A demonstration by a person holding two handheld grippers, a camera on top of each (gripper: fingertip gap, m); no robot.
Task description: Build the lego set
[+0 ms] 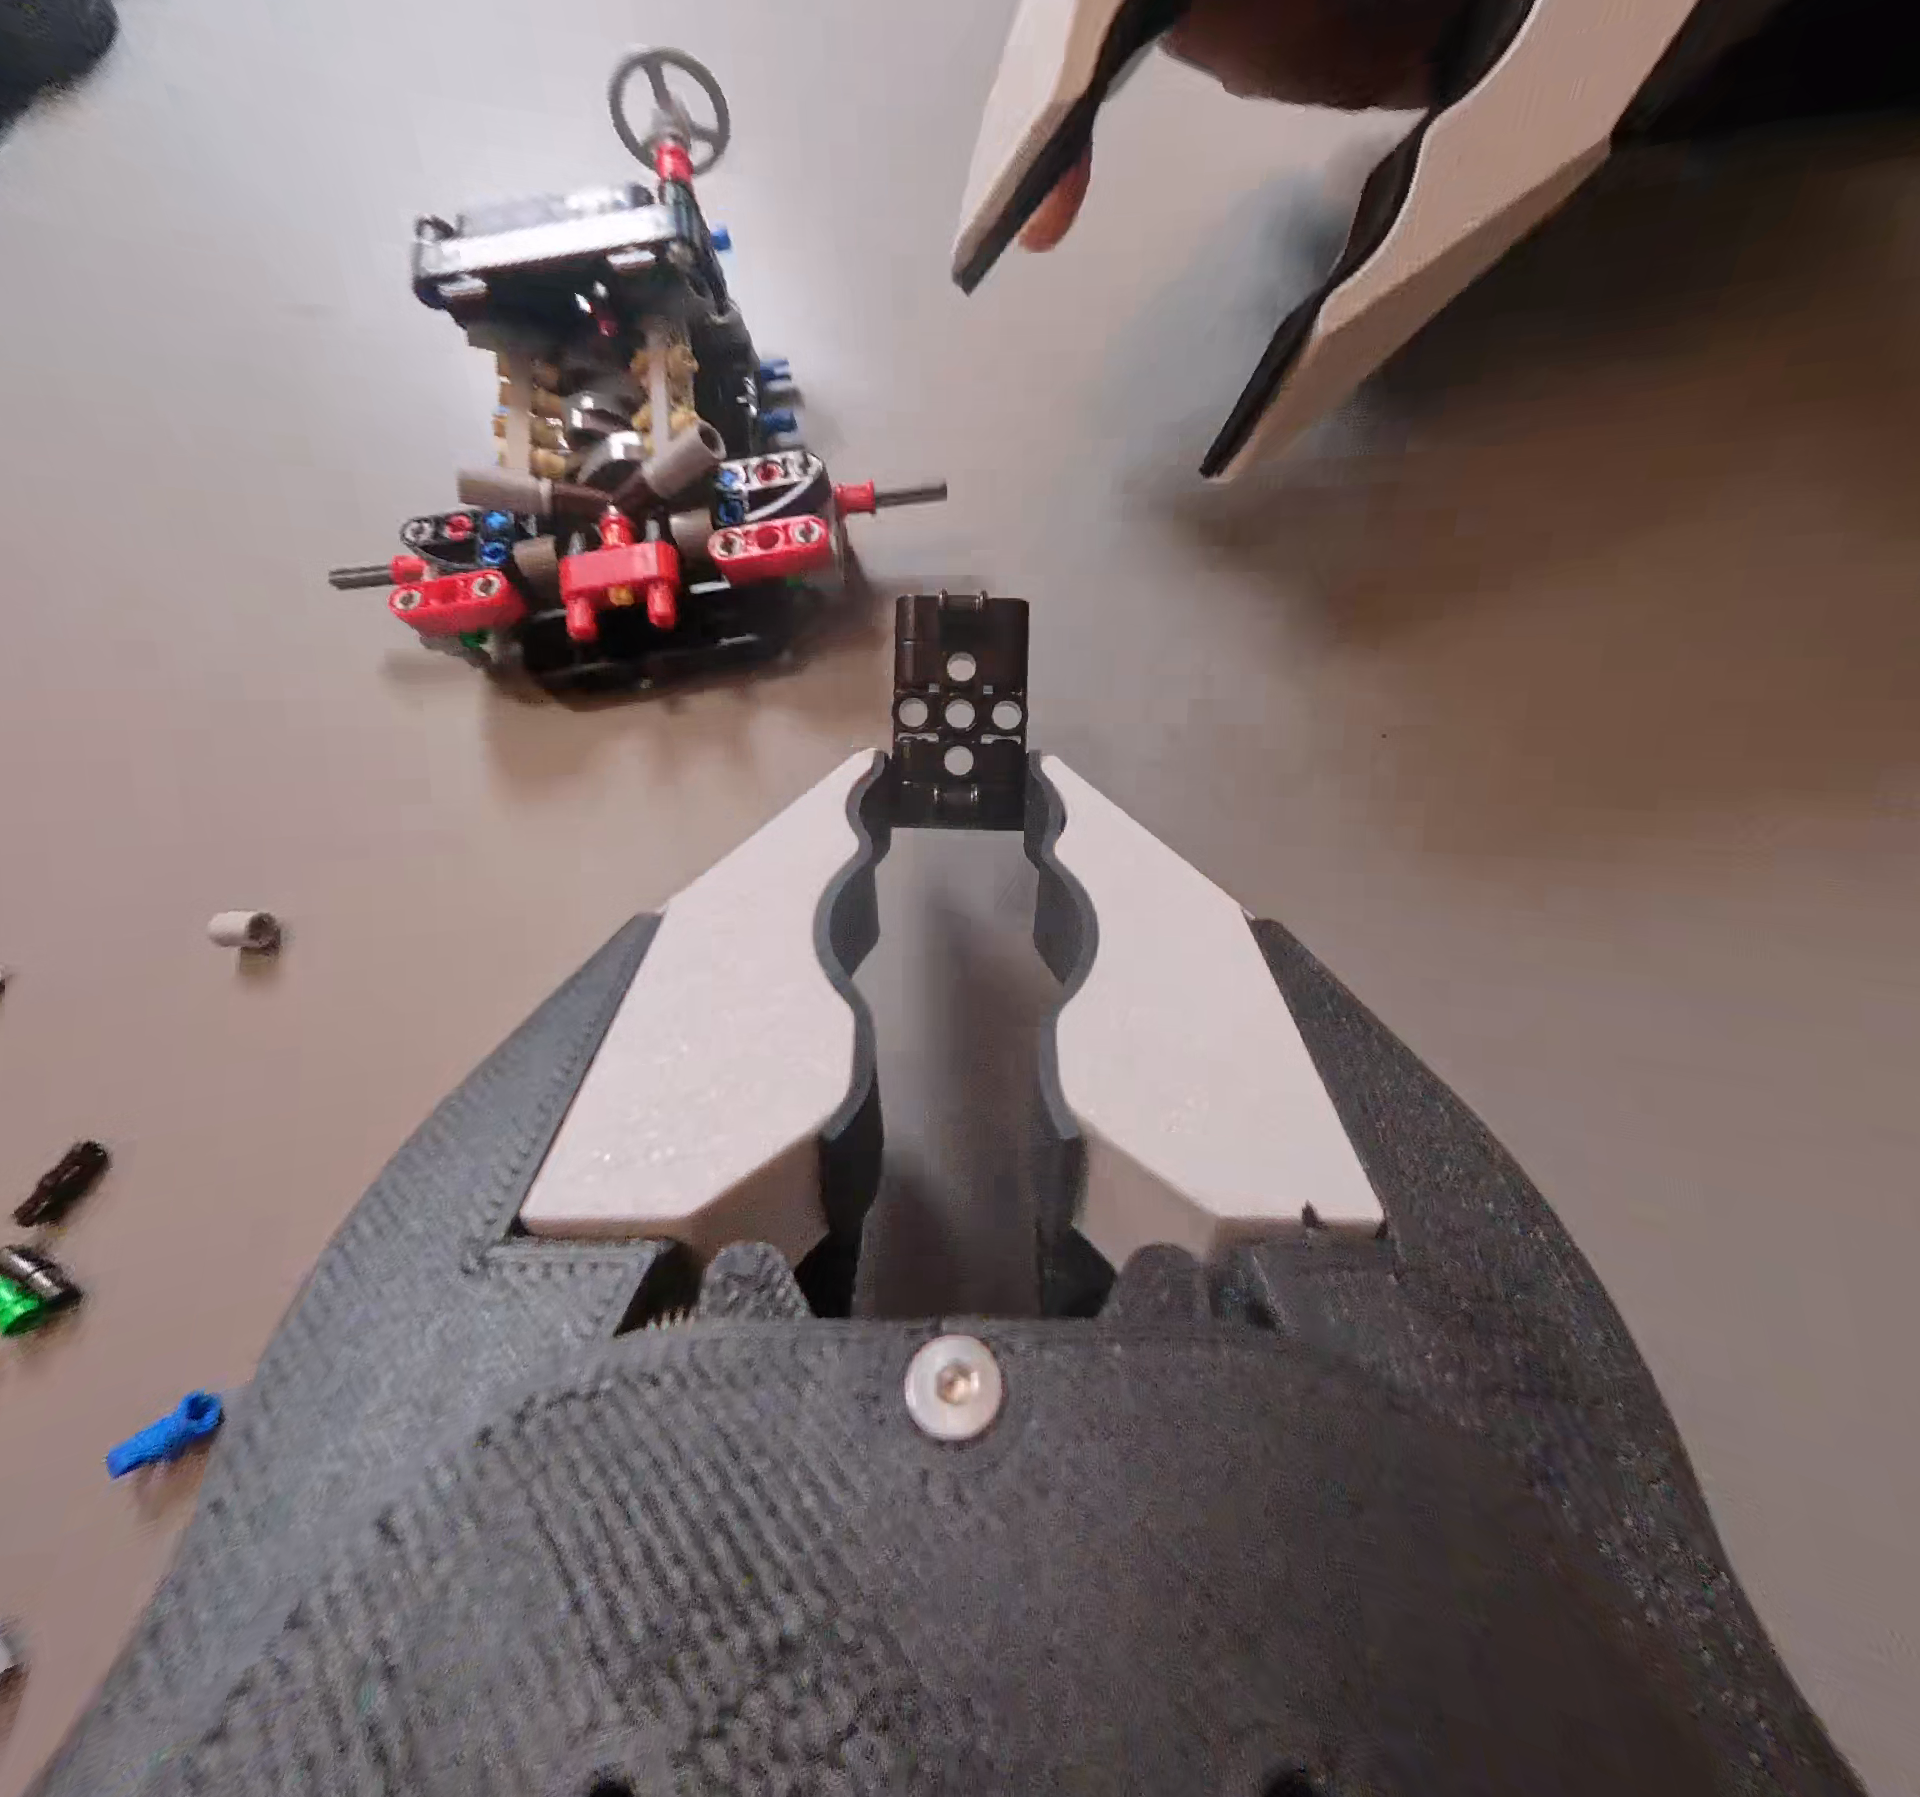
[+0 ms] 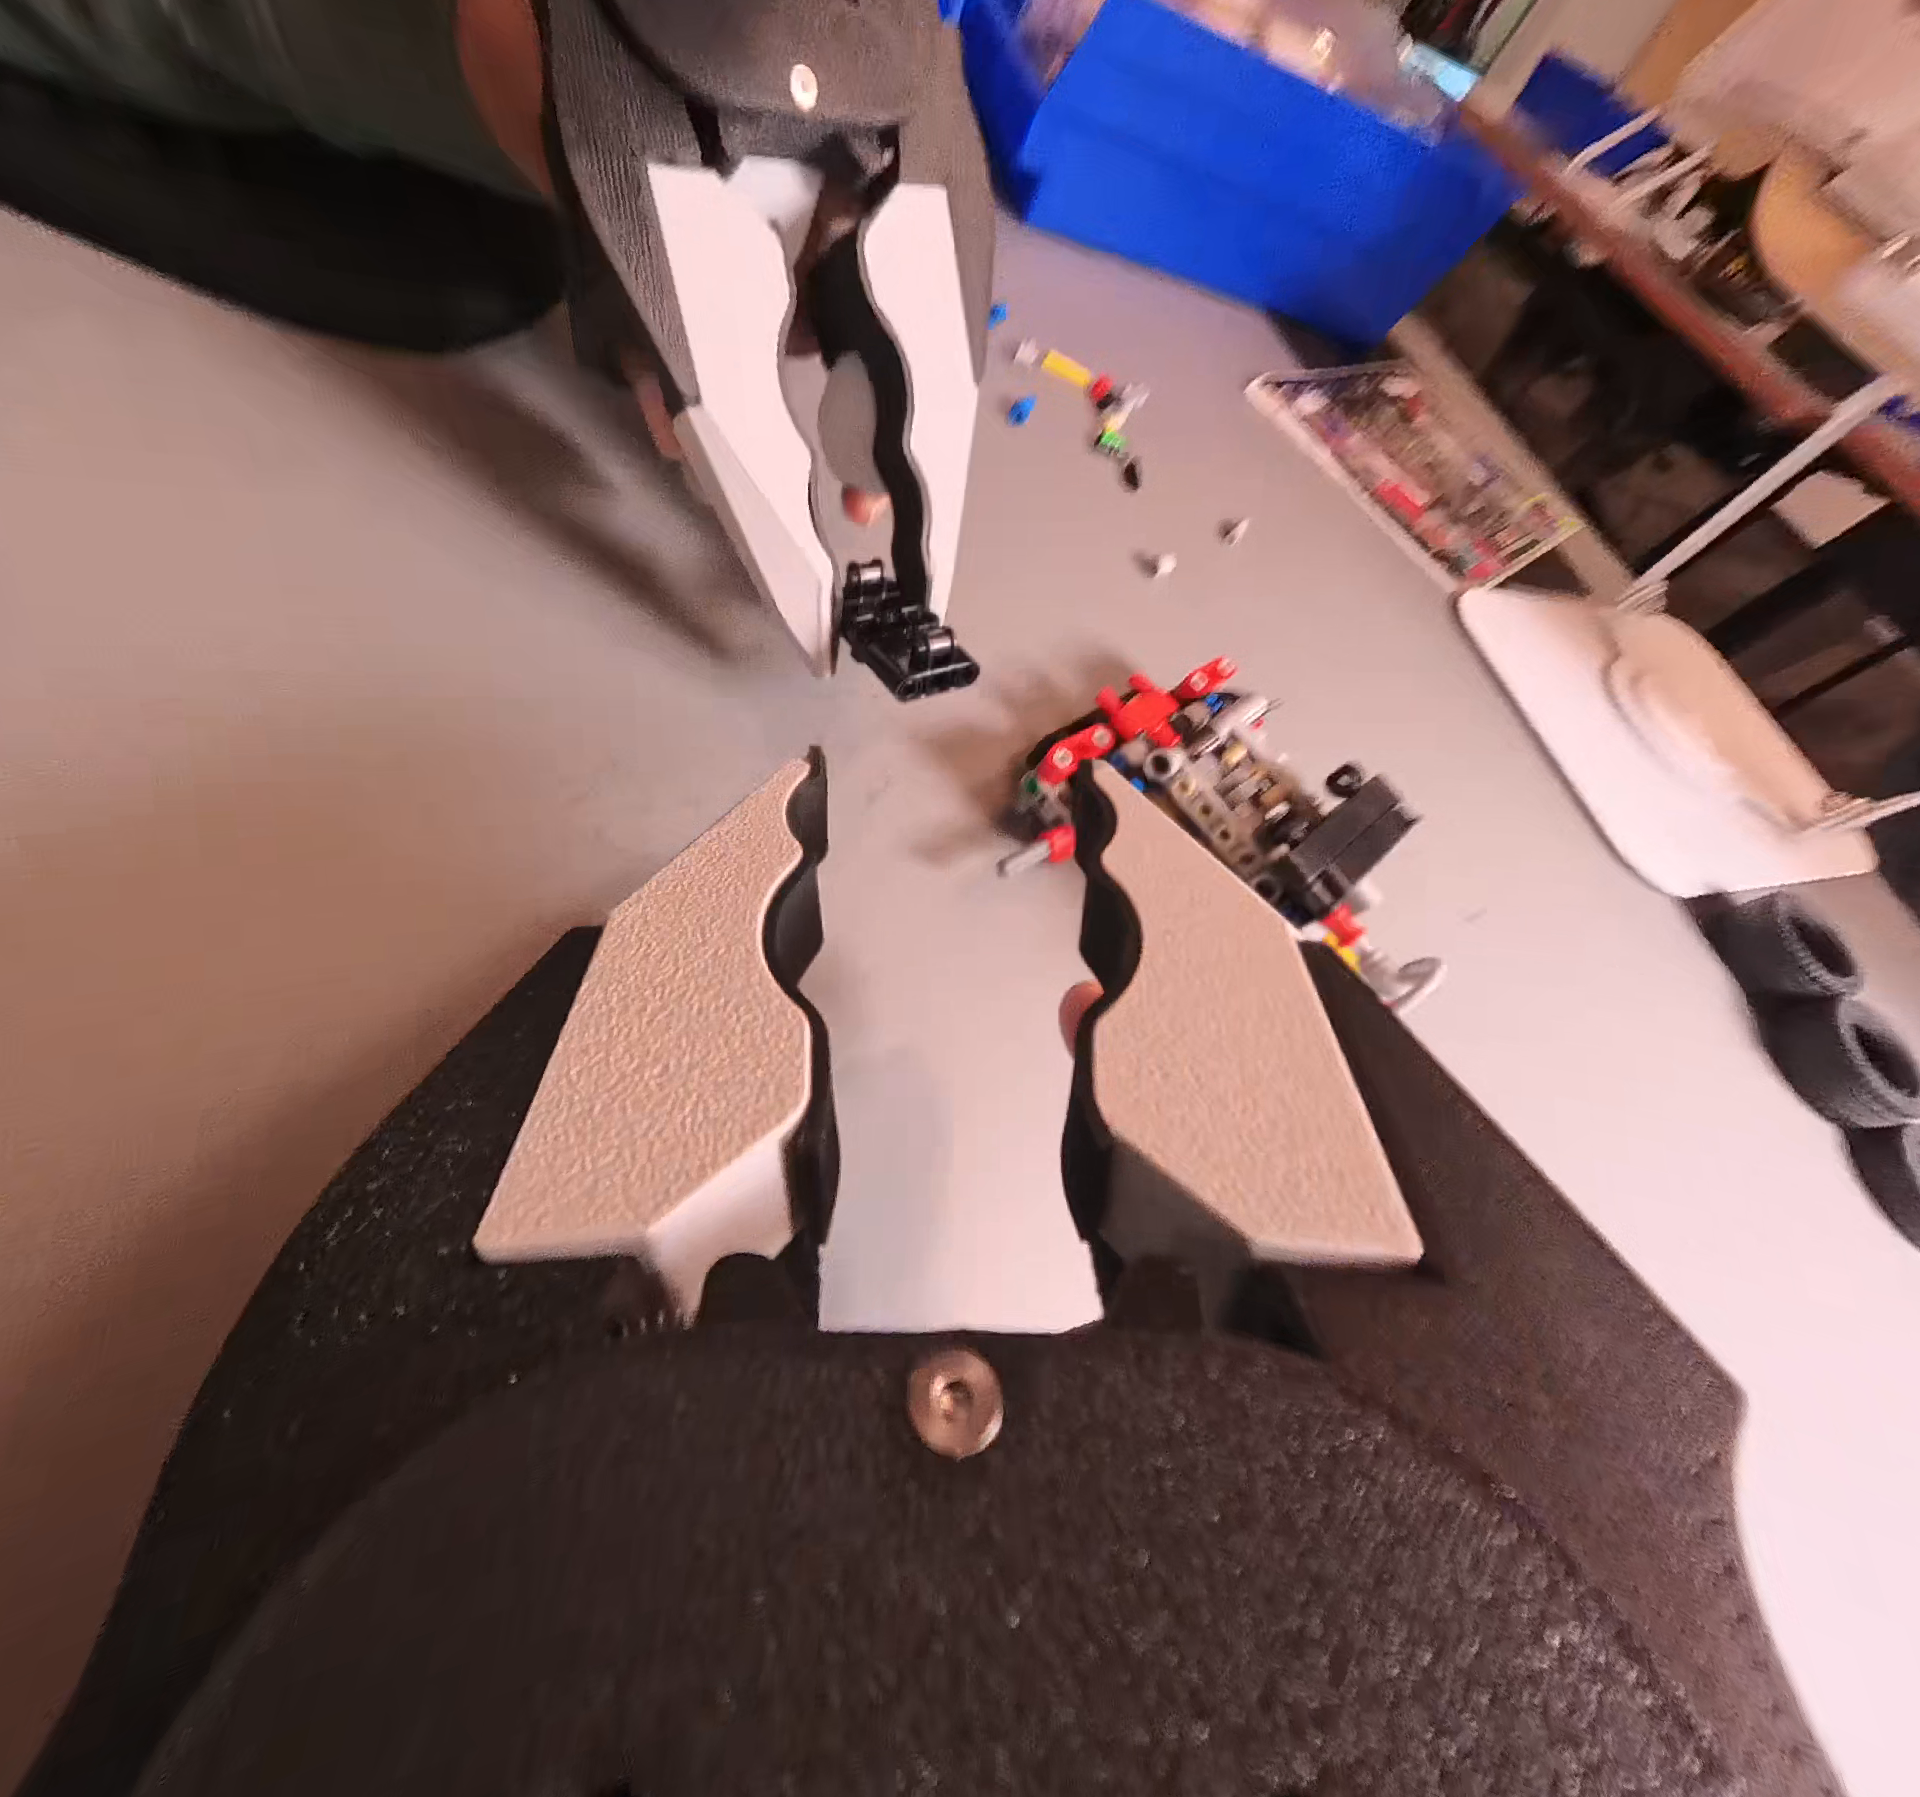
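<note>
My left gripper (image 1: 958, 771) is shut on a black holed Lego connector block (image 1: 961, 708), held above the grey table; it also shows in the right wrist view (image 2: 888, 651), gripping the same block (image 2: 906, 641). My right gripper (image 2: 951, 776) is open and empty, its fingertips facing the left gripper a short way off; it also shows at the top right of the left wrist view (image 1: 1086, 376). The part-built Lego car chassis (image 1: 623, 459) lies on the table, left of the held block, with red beams, axles and a grey steering wheel (image 1: 668, 100). The chassis also shows in the right wrist view (image 2: 1205, 802).
Loose small pieces lie at the left: a grey bush (image 1: 244, 929), a black pin (image 1: 60, 1181), a green-black part (image 1: 31, 1288), a blue pin (image 1: 166, 1432). Black tyres (image 2: 1839, 1030) sit at the right. A blue bin (image 2: 1236, 158), a parts tray (image 2: 1423, 469) and a white object (image 2: 1652, 750) stand farther off. The left tips stand about 15 cm off the grey bush (image 1: 244, 929). Seen from the right wrist view (image 2: 1156, 561) as well.
</note>
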